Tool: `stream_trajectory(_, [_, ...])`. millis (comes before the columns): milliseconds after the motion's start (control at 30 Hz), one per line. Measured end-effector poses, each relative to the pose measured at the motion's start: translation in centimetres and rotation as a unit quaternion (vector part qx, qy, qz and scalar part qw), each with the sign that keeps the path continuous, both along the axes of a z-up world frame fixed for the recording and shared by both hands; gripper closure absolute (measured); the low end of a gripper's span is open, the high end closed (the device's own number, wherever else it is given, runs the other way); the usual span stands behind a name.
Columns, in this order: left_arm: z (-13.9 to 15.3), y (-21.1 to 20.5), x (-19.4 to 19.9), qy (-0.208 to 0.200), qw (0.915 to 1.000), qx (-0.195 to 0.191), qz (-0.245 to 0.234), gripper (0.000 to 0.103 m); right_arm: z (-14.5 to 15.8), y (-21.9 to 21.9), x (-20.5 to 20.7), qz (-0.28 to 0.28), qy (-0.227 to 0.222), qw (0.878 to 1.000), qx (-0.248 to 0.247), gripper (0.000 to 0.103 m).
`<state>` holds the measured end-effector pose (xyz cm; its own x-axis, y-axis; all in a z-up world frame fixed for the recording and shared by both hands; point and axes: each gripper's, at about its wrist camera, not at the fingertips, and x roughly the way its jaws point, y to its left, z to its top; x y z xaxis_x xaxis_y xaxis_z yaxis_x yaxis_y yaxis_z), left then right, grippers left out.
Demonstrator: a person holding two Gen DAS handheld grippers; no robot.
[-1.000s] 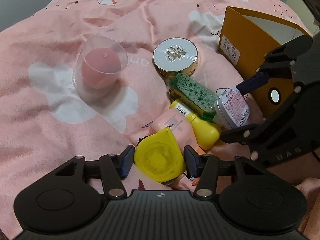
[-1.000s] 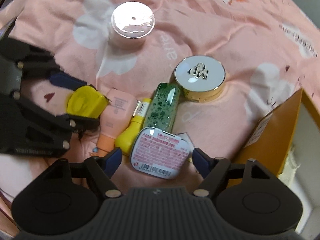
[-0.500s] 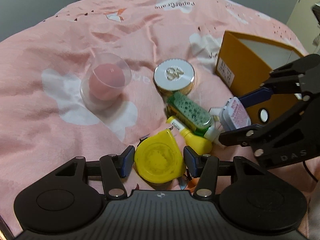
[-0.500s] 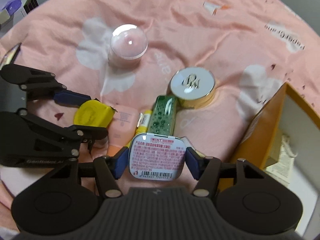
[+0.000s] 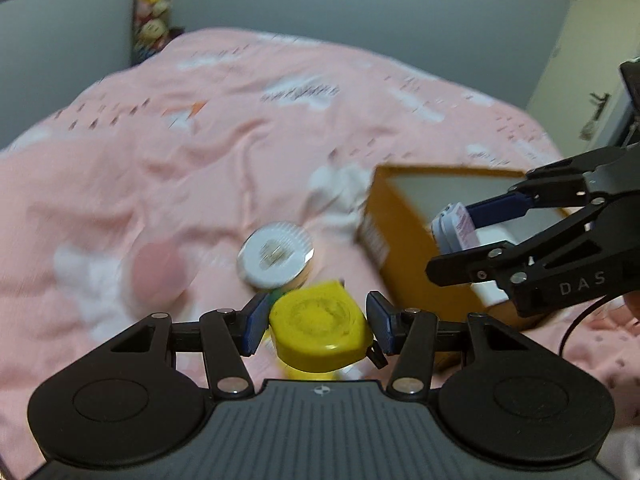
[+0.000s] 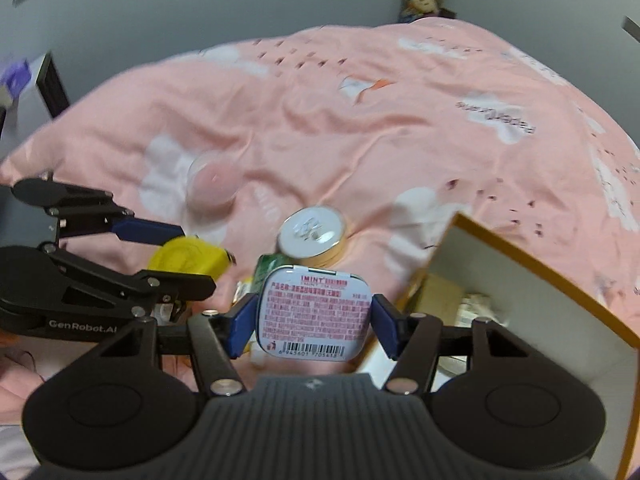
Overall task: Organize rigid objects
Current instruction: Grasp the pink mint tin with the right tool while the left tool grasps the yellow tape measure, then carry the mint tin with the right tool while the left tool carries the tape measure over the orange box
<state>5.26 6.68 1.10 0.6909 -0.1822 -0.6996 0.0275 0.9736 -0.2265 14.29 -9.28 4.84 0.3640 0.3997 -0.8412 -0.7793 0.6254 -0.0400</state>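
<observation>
Item one: a flat white rectangular mint tin with a pink printed label and barcode [image 6: 314, 314], clamped between the blue-padded fingers of the right gripper [image 6: 314, 320], clear of the bed and beside the open mouth of the orange cardboard box with white interior [image 6: 532, 280]. It is judged to be in transit to that box and not yet deposited.

Item two: a flat yellow plastic case, rounded-square, possibly a tape measure [image 5: 320, 326], clamped between the fingers of the left gripper [image 5: 318, 326] and held above the bedding, also not yet placed.

Items left on the pink patterned bed cover [image 6: 400, 128]:
- a round white compact with gold rim [image 6: 313, 238], lying flat near the box;
- a clear domed case enclosing a pink sponge-like form [image 6: 212, 184], well apart from the box;
- a green translucent bottle [image 6: 270, 266], only its end seen behind the tin;
- pale and yellow fragments beneath the tin, unidentified.

Progress is judged as early: two objects lifted, at least three still to be gathered. Some pale paper-like contents are seen on the box floor; whether any were placed as part of the task cannot be told.

Obscured or unclear: the left wrist view is heavily motion-blurred, so the compact and pink sponge are reduced to smears. The box's near wall is cut off by the right wrist frame edge. The objects under both grippers are largely hidden by the gripper bodies.
</observation>
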Motion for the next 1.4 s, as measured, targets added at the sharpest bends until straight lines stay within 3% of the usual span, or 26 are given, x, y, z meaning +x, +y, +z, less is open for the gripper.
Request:
stream_trajectory(33, [0.5,-0.6,0.2,-0.008,0.9999,0.003,-0.007,0.045,0.5,-0.7,0.3,-0.007,-0.001,1.000,0.004,0.042])
stream_trajectory(100, [1.7,-2.0,0.9,-0.027,0.9993,0.014,-0.022,0.075,1.5,-2.3,0.9,-0.024,-0.009,1.000,0.006,0.042])
stream_trajectory(133, [2.4,-2.7,1.4,-0.037,0.9986,0.012,-0.035,0.080,1.8,-2.9,1.1,-0.032,-0.013,0.999,0.004,0.042])
stream_trajectory(200, [3.2,-4.0,2.4,-0.044,0.9972,-0.004,-0.059,0.080,2.3,-4.6,1.8,-0.052,-0.018,0.998,-0.002,0.042])
stream_trajectory(300, [3.7,-6.2,3.7,-0.052,0.9953,0.010,-0.080,0.083,2.6,-7.0,3.0,-0.082,-0.003,0.997,-0.002,0.042])
stream_trajectory(500, [2.9,-5.0,4.3,-0.031,0.9946,-0.007,-0.099,0.081,2.0,-10.4,3.8,-0.131,0.031,0.991,0.020,0.042])
stream_trajectory(733, [-1.2,-3.1,3.5,0.057,0.9917,-0.018,-0.114,0.068,-0.7,-11.5,4.6,-0.153,0.051,0.987,0.007,0.042])
stream_trajectory(967, [-6.9,-2.4,4.8,0.147,0.9798,-0.122,-0.061,0.059,-2.9,-12.8,5.9,-0.175,0.089,0.980,0.013,0.042])
stream_trajectory(1167, [-9.6,-2.5,5.8,0.181,0.9717,-0.145,-0.042,0.056,-3.6,-13.3,6.1,-0.171,0.097,0.981,0.010,0.042])
stream_trajectory(1400, [-11.0,-3.1,6.7,0.188,0.9676,-0.162,-0.046,0.048,-5.0,-13.2,7.3,-0.165,0.121,0.979,-0.003,0.042])
